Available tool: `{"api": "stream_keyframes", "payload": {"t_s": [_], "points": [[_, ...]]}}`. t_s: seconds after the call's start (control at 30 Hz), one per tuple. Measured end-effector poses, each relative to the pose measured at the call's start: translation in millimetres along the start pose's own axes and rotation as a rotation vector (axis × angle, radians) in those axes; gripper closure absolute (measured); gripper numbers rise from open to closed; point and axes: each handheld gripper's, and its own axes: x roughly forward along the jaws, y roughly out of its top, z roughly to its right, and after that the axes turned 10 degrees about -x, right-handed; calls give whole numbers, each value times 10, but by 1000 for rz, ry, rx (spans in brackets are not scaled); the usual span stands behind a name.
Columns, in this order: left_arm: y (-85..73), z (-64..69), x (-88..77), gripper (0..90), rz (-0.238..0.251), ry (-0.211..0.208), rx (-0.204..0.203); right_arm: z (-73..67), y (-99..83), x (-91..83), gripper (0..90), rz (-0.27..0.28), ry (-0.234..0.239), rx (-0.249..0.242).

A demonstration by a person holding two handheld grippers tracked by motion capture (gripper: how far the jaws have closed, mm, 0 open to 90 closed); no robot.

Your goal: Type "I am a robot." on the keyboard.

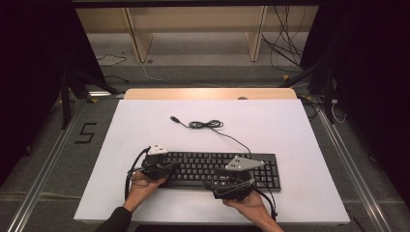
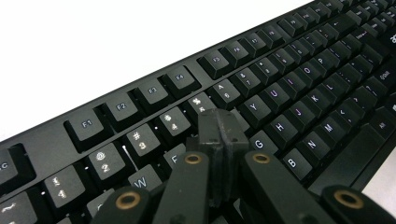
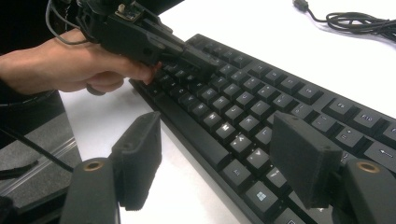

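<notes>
A black keyboard point(image 1: 212, 166) lies across the near part of the white table point(image 1: 145, 125). My left gripper point(image 2: 221, 126) is shut with nothing between its pads; its tip sits low over the keyboard point(image 2: 289, 84) between the 5 and G keys. Whether it presses a key I cannot tell. From above, the left gripper point(image 1: 171, 166) is at the keyboard's left end. The right gripper view shows that left gripper point(image 3: 205, 60) in a hand, pointing down at the keys. My right gripper point(image 3: 219, 140) is open above the front edge of the keyboard point(image 3: 261, 93), and from above the right gripper point(image 1: 212, 185) is near the middle.
The keyboard's black cable point(image 1: 205, 124) lies coiled on the table behind it, ending in a loose USB plug point(image 1: 174, 118); the cable point(image 3: 355, 21) also runs along the top right of the right gripper view. Wooden shelving point(image 1: 193, 29) stands beyond the table.
</notes>
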Motion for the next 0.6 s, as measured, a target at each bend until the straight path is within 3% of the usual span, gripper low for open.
{"api": "stream_keyframes", "payload": {"t_s": [0.17, 0.6], "points": [[7, 0, -44, 881, 17, -3, -7, 14, 1, -5, 351, 4, -3, 4], [14, -41, -236, 733, 79, -52, -43, 28, 1, 12, 351, 2, -7, 4]]}}
